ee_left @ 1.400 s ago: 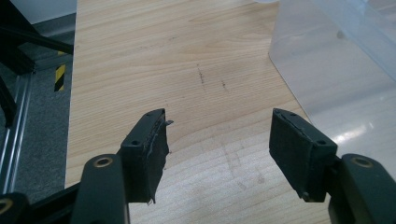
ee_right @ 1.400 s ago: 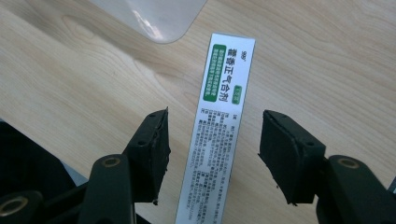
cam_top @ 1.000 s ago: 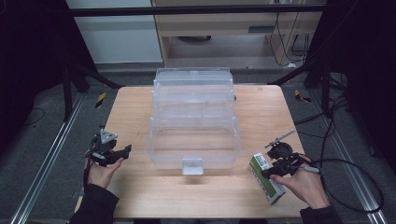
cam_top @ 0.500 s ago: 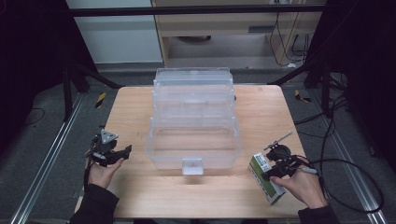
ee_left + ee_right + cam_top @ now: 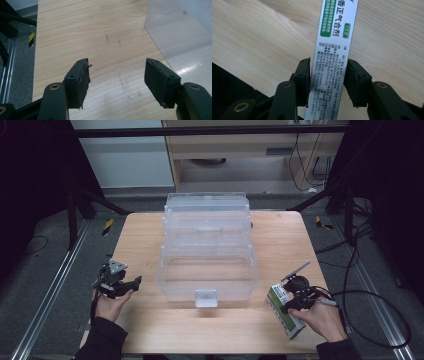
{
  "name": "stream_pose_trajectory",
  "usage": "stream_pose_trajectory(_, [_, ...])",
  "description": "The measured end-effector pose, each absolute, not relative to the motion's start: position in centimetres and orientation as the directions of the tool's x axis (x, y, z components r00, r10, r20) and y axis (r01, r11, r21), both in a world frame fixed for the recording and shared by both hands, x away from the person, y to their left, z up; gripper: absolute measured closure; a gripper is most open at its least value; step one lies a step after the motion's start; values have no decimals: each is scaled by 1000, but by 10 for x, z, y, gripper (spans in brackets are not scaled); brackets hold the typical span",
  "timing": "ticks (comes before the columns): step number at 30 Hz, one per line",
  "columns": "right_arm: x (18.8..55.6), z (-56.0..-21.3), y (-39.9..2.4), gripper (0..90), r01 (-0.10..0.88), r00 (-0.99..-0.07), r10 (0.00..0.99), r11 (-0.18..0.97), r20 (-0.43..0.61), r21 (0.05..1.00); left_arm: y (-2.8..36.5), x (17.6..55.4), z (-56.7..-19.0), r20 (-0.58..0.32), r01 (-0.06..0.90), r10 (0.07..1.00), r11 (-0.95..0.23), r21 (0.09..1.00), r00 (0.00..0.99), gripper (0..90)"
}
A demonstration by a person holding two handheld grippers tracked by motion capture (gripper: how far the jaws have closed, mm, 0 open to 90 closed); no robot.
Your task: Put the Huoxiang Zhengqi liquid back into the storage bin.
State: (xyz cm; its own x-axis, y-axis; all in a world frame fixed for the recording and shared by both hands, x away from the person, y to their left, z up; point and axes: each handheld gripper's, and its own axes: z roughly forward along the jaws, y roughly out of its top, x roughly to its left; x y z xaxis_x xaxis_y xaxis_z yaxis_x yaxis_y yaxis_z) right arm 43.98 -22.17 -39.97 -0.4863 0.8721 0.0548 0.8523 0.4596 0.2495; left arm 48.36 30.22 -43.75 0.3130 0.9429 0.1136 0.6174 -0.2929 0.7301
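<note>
One box, one clear case, two tongs

Right gripper [image 5: 327,75] has been closing, jaws flanking the medicine box [image 5: 334,50] — left gripper [image 5: 116,77] gapes empty beside the clear case [image 5: 207,250].

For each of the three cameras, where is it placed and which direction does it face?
High view: above the person's side, looking forward and down on the wooden table and clear plastic box; forearms and both hands enter from below.
Left gripper view: rides the left gripper, looking along its open fingers at bare table and the box's wall.
Right gripper view: rides the right gripper; its fingers have been closing around the green-and-white carton.
Shared: the high view also shows that carton.
</note>
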Motion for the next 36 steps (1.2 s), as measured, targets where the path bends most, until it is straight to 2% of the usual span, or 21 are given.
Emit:
stream_pose_trajectory(8, [443, -398, -218, 624, 862, -474, 880, 455, 36, 226, 302, 484, -438, 112, 620, 943, -292, 728, 313, 362])
stream_pose_trajectory(25, [446, -397, -215, 640, 864, -476, 879, 464, 16, 194, 302, 484, -438, 114, 625, 943, -295, 723, 313, 360])
stream_pose_trajectory(36, [445, -380, -222, 641, 851, -470, 882, 449, 13, 272, 303, 484, -438, 114, 628, 945, -290, 722, 306, 352])
